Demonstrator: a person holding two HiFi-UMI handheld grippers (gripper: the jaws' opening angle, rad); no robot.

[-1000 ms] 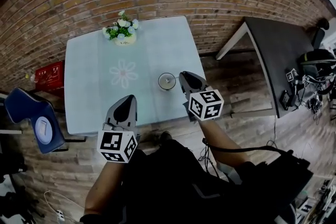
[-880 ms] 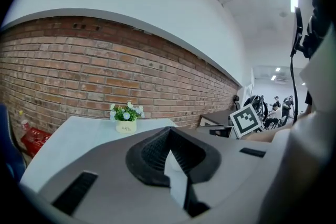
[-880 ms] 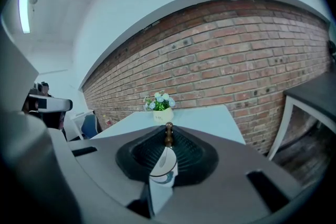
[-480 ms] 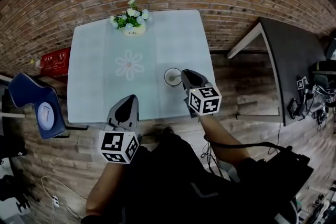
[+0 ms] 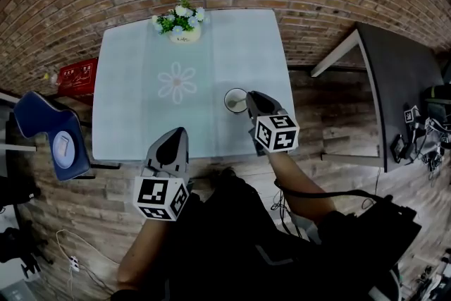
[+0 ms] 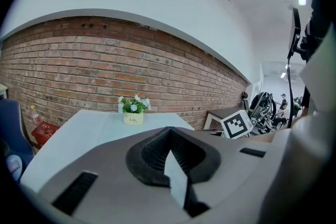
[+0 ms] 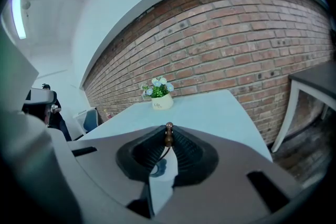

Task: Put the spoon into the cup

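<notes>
Right gripper (image 5: 251, 98), clamped on spoon (image 7: 168, 134), has dropped beside cup (image 5: 235, 100) at frame centre; insertion close. Left gripper (image 5: 170, 143) closed, empty.

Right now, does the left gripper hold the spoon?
No, the left gripper has its jaws together and empty; the right gripper holds the spoon.
</notes>
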